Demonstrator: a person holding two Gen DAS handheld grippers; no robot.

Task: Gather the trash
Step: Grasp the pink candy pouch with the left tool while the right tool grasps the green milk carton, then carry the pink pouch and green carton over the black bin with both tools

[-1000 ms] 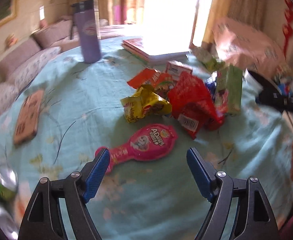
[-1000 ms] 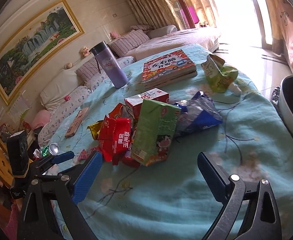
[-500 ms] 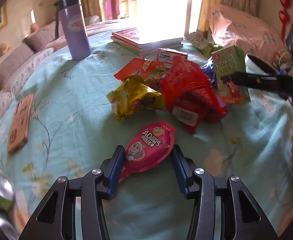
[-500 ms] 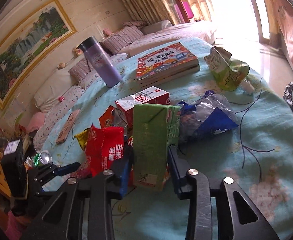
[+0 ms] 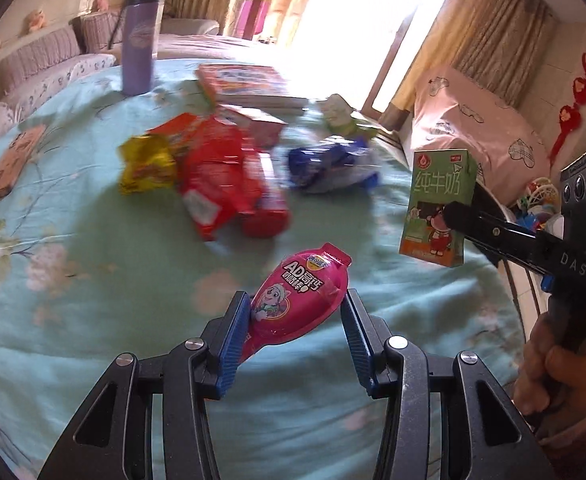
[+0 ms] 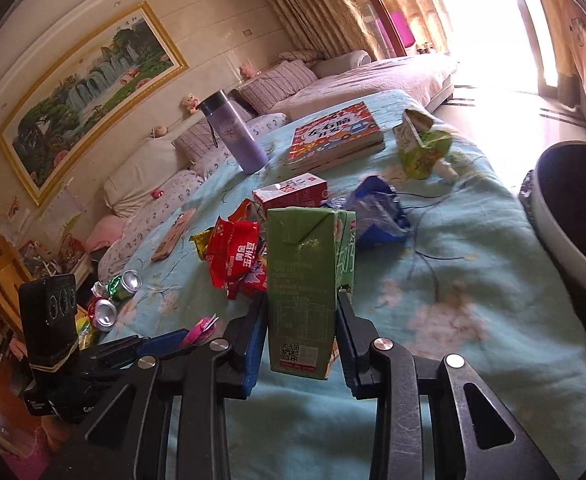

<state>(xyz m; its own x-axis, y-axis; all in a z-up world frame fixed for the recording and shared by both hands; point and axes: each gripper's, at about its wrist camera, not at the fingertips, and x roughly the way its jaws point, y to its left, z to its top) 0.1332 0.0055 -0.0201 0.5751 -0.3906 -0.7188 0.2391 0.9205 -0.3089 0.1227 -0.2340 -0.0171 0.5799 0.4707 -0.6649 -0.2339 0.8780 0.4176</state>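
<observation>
Trash is lifted in both grippers: the left gripper (image 5: pixel 295 320) pinches a glossy pink lollipop-shaped wrapper (image 5: pixel 301 300), its lower end hidden between the pads; the right gripper (image 6: pixel 301 334) clamps a green milk carton (image 6: pixel 307 284). Beyond the carton, a blurred heap of red and yellow crinkled wrappers (image 5: pixel 213 176) lies on the teal floral tablecloth (image 5: pixel 73 248).

Bright window (image 6: pixel 489 20), curtains (image 6: pixel 313 4), sofa (image 6: pixel 333 76), framed painting (image 6: pixel 89 92) on wall.

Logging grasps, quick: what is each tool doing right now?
Left tool: closed on the pink lollipop packet.
Right tool: closed on the green milk carton.
</observation>
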